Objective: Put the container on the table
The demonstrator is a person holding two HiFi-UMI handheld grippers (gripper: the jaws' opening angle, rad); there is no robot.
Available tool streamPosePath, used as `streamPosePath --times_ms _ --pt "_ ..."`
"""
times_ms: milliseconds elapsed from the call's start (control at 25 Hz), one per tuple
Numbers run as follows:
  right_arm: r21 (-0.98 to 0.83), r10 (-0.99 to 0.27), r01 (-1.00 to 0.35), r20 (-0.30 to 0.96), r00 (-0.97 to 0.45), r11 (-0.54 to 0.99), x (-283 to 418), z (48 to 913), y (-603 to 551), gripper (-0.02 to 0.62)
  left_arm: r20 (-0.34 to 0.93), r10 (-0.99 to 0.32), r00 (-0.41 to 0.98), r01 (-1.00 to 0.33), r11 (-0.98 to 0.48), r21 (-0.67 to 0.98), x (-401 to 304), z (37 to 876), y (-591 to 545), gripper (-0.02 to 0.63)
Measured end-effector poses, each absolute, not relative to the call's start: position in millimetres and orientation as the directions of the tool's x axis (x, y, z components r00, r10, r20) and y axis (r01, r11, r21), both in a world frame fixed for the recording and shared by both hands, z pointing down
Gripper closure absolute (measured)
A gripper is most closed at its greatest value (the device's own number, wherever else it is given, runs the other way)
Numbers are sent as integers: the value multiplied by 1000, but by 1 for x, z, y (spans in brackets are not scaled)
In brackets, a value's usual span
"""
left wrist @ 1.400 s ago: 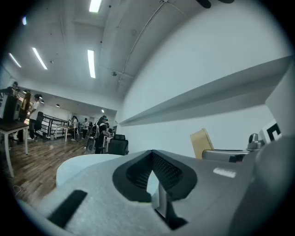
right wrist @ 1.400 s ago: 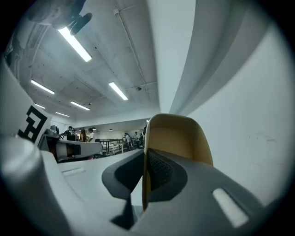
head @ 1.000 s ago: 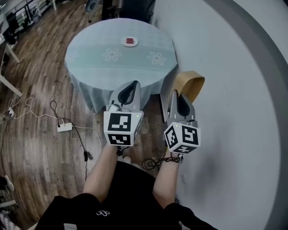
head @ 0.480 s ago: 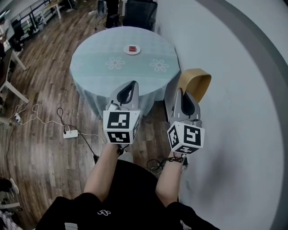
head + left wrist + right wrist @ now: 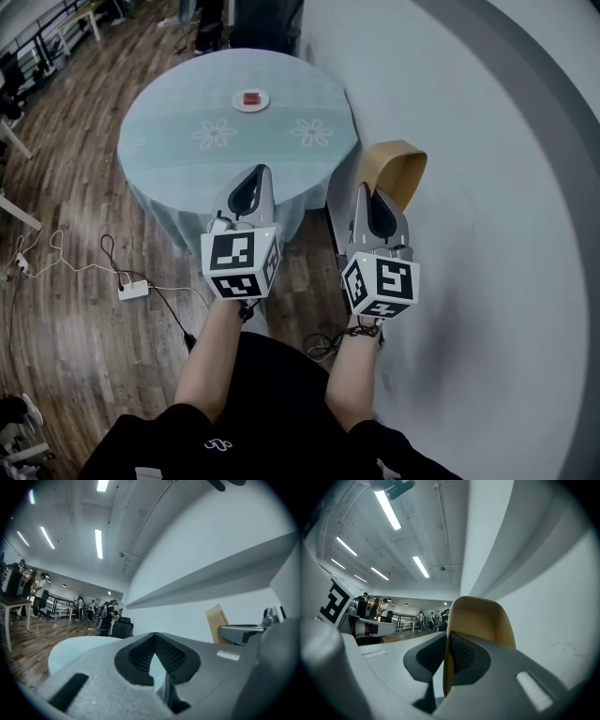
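A tan, open-topped container (image 5: pixel 398 169) hangs off the tip of my right gripper (image 5: pixel 366 192), whose jaws are shut on its thin wall. In the right gripper view that wall (image 5: pixel 480 618) stands upright between the dark pads of my right gripper (image 5: pixel 446 641). The round table (image 5: pixel 169 141) with a pale teal cloth lies ahead and to the left, below the container. My left gripper (image 5: pixel 260 172) hovers over the table's near edge, shut and empty; its tips (image 5: pixel 153 637) meet in the left gripper view.
A small white plate (image 5: pixel 251 99) with something red on it sits on the table's far side. A white curved wall (image 5: pixel 487 187) runs close along the right. On the wooden floor at left lie a power strip (image 5: pixel 132 290) and cables. A dark chair (image 5: pixel 262 19) stands behind the table.
The table has drifted slightly left and up in the head view. Both grippers keep their pose side by side, and the right one still holds the container.
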State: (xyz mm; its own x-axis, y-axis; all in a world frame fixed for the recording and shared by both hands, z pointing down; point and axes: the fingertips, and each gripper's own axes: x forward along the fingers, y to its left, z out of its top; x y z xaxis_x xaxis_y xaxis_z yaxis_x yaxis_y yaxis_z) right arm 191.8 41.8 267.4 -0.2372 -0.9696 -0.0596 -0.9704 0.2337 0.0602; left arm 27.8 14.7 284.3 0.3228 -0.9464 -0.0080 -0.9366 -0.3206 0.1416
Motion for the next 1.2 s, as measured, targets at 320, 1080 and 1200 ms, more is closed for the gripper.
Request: streamPosePath --times_ms 320,1080,1200 --pt "65 -980 -978 21 -197 198 194 306 -50 575 74 -923 379 -914 -360 186 36 334 -81 604" --pt "-16 -944 -961 187 -273 275 112 355 -329 575 193 -955 225 -969 -199 146 -87 373 -343 604" --pt "-27 -943 -964 202 -263 263 121 359 -342 575 209 -938 277 -955 -245 168 -63 381 -357 604"
